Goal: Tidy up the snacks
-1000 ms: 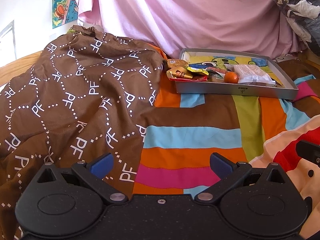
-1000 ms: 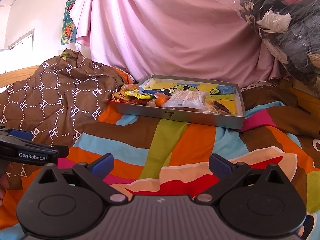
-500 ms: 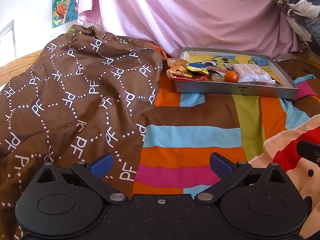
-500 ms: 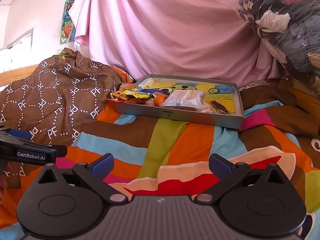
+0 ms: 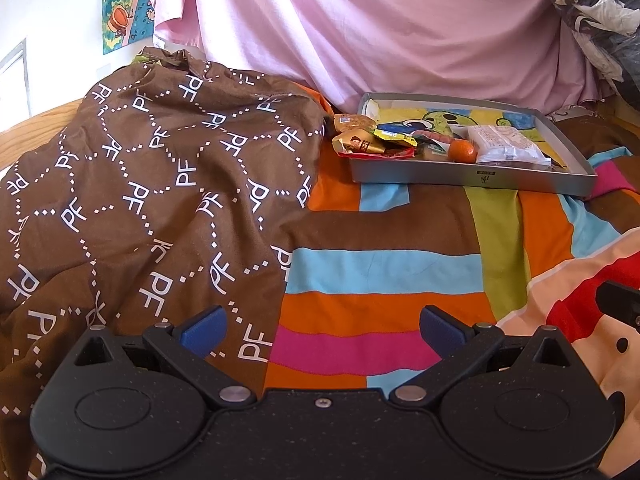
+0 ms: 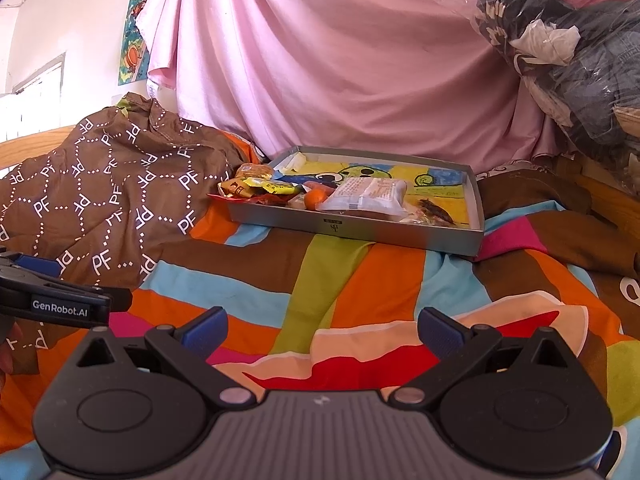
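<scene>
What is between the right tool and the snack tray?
Only striped bedspread. In the right wrist view, nothing else lies between the open right tool and the snack tray.

Bright daylight floods both views, blowing out the white wall [image 5: 52, 20] toward ten o'clock. Colours are saturated and focus sharp at centre. Fisheye bending curves the edges, with dark vignette corners; shadows stay soft.

Snack tray [image 6: 400, 236] beyond gaping tool [image 6: 322, 330]
</scene>
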`<state>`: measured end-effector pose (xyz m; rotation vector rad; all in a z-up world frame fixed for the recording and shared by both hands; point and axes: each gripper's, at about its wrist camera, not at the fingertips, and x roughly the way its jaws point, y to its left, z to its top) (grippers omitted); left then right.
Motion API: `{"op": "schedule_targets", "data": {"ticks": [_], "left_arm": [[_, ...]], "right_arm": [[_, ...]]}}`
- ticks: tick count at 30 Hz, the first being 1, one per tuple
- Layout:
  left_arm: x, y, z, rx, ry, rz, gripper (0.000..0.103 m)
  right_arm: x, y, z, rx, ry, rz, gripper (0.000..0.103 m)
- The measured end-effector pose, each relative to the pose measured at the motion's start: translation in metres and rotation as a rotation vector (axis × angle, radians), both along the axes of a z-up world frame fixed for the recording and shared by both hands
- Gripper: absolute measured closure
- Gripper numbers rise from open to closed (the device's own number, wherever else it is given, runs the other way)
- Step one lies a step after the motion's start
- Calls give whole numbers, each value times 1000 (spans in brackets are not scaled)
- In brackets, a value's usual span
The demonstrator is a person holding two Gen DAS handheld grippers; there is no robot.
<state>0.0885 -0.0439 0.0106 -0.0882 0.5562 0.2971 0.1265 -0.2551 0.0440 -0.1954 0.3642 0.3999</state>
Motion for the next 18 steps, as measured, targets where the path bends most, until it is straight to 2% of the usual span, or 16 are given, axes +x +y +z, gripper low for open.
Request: {"op": "schedule_targets", "data": {"ticks": [11,18], "left_arm": [[1,2,-3,-3,17,-6,1],[8,-1,-4,42,57,-21,1]], "right_arm": [[1,0,-2,-4,7,4,0],[1,-1,-2,-3,3,2,0]]}}
